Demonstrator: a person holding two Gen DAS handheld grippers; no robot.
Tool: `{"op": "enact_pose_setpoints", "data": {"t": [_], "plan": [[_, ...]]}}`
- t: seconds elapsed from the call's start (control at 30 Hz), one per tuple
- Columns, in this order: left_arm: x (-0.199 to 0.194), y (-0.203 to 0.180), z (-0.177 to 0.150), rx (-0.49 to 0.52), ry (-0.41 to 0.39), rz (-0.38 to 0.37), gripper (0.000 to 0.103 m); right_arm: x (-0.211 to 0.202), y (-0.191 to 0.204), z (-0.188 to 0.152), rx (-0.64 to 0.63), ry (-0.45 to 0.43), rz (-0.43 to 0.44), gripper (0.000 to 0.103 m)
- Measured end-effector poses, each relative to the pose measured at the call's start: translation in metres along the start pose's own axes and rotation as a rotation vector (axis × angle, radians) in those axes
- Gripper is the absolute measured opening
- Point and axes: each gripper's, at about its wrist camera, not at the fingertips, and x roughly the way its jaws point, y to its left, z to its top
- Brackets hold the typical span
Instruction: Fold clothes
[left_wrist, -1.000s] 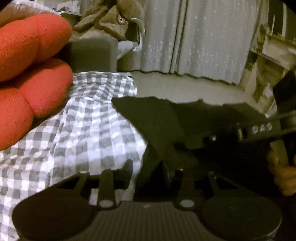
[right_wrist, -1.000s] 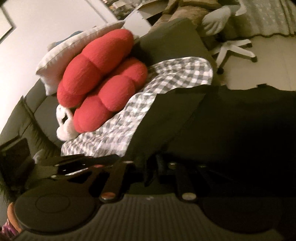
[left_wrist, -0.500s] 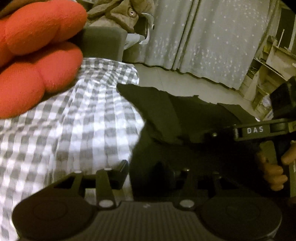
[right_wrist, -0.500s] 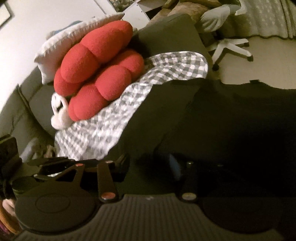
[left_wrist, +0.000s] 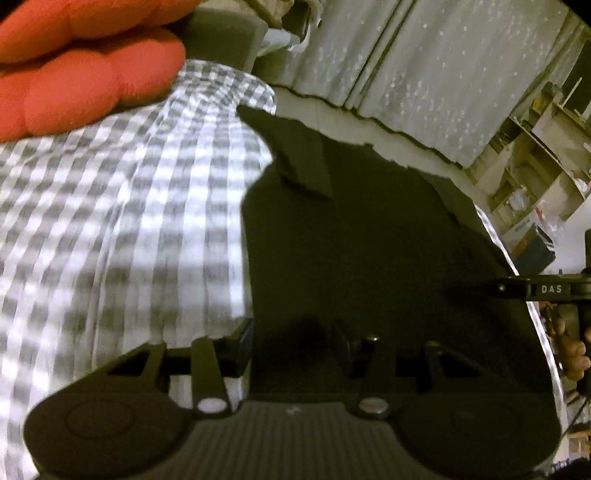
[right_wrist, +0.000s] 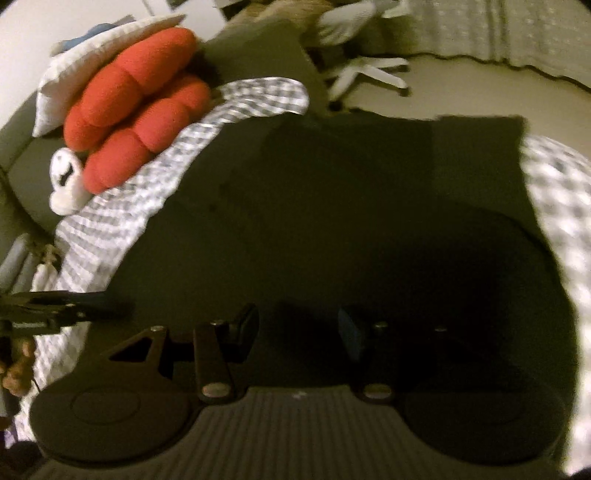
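A dark garment (left_wrist: 369, 240) lies spread flat on a grey-and-white checked sheet (left_wrist: 110, 221); it fills the right wrist view (right_wrist: 351, 221). My left gripper (left_wrist: 291, 339) sits at its near left edge with fingers apart and nothing between them. My right gripper (right_wrist: 295, 325) sits over the garment's near edge, fingers apart, holding nothing. The right gripper also shows at the right of the left wrist view (left_wrist: 517, 290), and the left gripper at the left of the right wrist view (right_wrist: 74, 302).
A red plush cushion (right_wrist: 136, 114) and a white pillow (right_wrist: 92, 55) lie at the head of the sofa. A white toy (right_wrist: 64, 181) sits beside them. Curtains (left_wrist: 424, 55), a shelf unit (left_wrist: 535, 166) and a chair base (right_wrist: 365, 74) stand beyond on the floor.
Both grippers have opened and let go of the dark garment, which was held up and now lies spread flat on the checked sheet. Both views have tilted down towards the bed.
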Motion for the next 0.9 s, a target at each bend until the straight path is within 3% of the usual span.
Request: {"op": "enact_pose_setpoints", "data": {"t": [0.3, 0.47, 0.9], "plan": [[-0.030, 0.015, -0.038, -0.084, 0.095, -0.059, 0.046, -0.045, -0.021, -0.063, 0.071, 0.042, -0.047, 0.053], [-0.045, 0.025, -0.064, -0.129, 0.101, -0.115, 0.046, -0.070, -0.029, -0.092, 0.133, 0.034, -0.064, 0.053], [-0.077, 0.028, -0.115, -0.016, 0.176, -0.153, 0.047, -0.114, -0.014, -0.162, -0.020, 0.109, -0.106, 0.061]]}}
